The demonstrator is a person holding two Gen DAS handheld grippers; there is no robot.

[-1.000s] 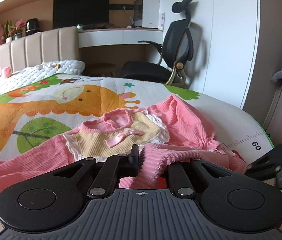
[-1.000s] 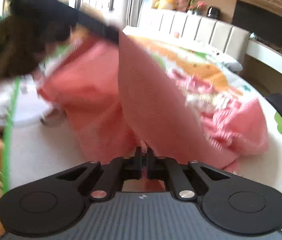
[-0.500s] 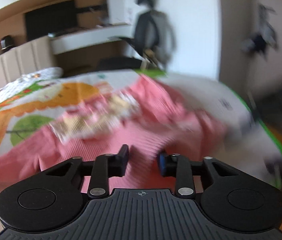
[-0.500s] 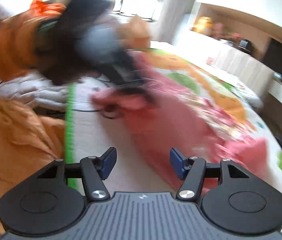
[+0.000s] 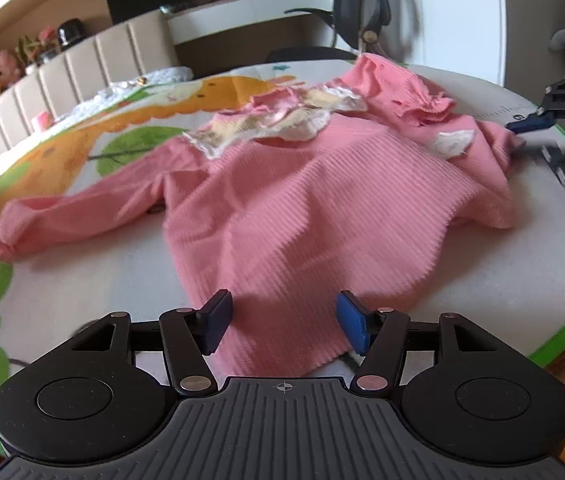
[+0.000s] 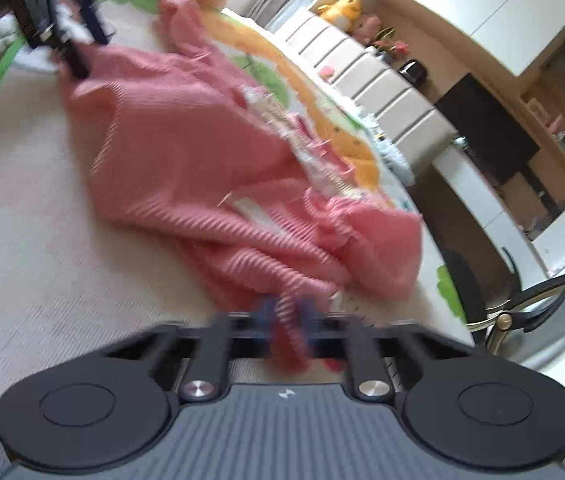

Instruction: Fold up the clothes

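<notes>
Left tongs (image 5: 282,322) are opening over the pink top's (image 5: 322,200) hem; right tongs (image 6: 286,320) are clamped on its edge. A one-sided tug could bunch it.

Bare mat (image 5: 482,264) lies free beside the spread pink garment (image 5: 302,208)

We see the pink top (image 5: 322,208) spread on the mat (image 5: 82,288), hem toward us. Our left gripper (image 5: 282,322) hangs over that hem, jaws opening, blue pads (image 5: 348,326) either side of the cloth and clear of it. One sleeve (image 5: 78,216) runs left of the top. The cream bib panel (image 5: 266,124) lies at the top's far end. The right gripper (image 5: 554,128) sits at the top's right edge; its grip is unclear here. An office chair (image 5: 358,12) stands beyond the top.
</notes>
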